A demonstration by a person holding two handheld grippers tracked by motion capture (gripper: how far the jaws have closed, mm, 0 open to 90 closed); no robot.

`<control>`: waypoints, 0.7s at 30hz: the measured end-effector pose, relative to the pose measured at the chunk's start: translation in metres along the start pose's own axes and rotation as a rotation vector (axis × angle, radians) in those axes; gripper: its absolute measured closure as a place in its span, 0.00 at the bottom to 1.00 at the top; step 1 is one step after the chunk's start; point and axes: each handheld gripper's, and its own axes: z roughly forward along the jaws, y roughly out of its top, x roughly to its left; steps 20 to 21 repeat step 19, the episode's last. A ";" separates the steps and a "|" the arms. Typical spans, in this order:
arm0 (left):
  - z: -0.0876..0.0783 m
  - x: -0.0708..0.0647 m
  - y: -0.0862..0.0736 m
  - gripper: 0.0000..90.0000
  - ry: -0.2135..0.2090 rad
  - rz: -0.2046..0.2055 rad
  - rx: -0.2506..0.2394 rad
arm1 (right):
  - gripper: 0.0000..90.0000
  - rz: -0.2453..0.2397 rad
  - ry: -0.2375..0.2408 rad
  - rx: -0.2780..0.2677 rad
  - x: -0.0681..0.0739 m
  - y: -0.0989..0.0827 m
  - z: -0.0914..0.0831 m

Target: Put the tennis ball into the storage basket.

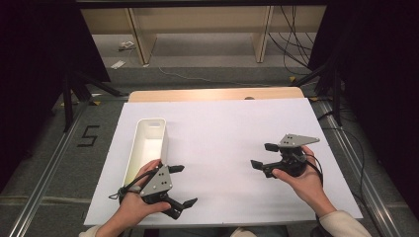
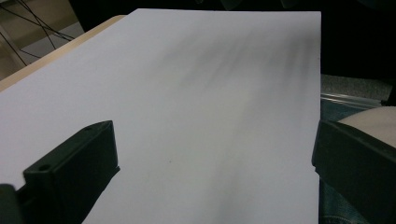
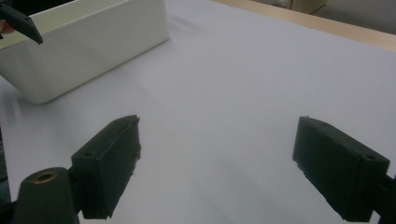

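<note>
One sign can be read: a large black figure "5" [image 1: 88, 136] marked on the grey floor [image 1: 59, 163], left of the surface's far-left corner and just beside the metal rail [image 1: 47, 180] that runs along the floor on that side. It looks made of dark strips laid in straight strokes. Nothing else carries writing that can be read: the white sheet [image 1: 222, 128] covering the surface is blank, the white bin [image 1: 148, 140] near its left edge bears no label, and the grey plates on the two tools show only small holes, no lettering. The small scraps on the floor beyond the far edge are too small to read.
</note>
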 end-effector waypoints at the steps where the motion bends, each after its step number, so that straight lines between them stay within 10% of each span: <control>1: 0.000 0.000 0.000 0.00 0.000 0.000 0.000 | 0.17 0.003 0.000 -0.001 0.000 -0.001 -0.001; 21: 0.000 0.000 0.001 0.00 0.001 0.001 -0.002 | 0.17 0.039 -0.003 -0.024 -0.002 -0.014 -0.015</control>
